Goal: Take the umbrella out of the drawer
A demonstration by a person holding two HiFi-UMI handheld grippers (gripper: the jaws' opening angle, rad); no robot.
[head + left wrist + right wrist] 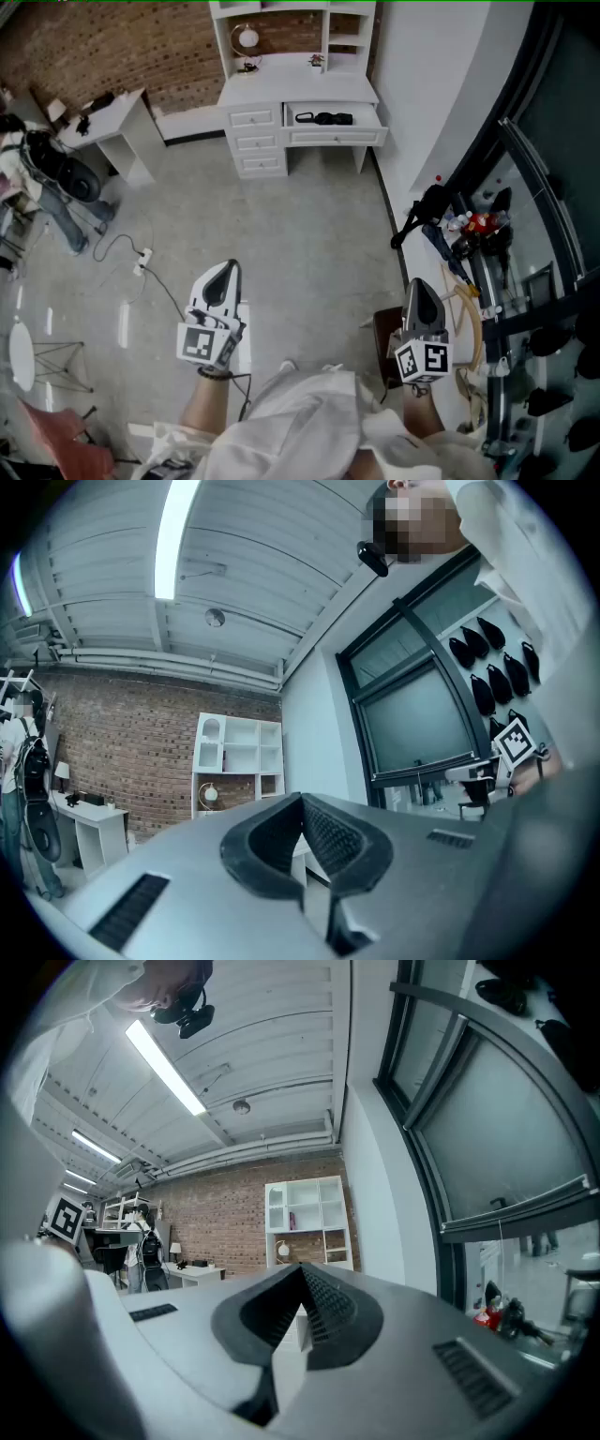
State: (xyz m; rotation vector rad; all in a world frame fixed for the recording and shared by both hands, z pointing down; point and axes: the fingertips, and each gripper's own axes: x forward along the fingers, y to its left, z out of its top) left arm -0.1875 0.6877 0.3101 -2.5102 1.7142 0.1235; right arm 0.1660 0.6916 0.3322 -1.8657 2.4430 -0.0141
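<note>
Hovering far from the umbrella (323,118), left tongs (226,271) and right tongs (418,285) pressed together, both empty.

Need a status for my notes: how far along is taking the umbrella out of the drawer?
Done: the pull-out drawer of the white desk stands open, with the black folded umbrella lying inside. In hand: nothing; the left gripper and right gripper are both shut and empty, far across the grey floor from the desk. Left: approach, grasp the umbrella, lift it out.
</note>
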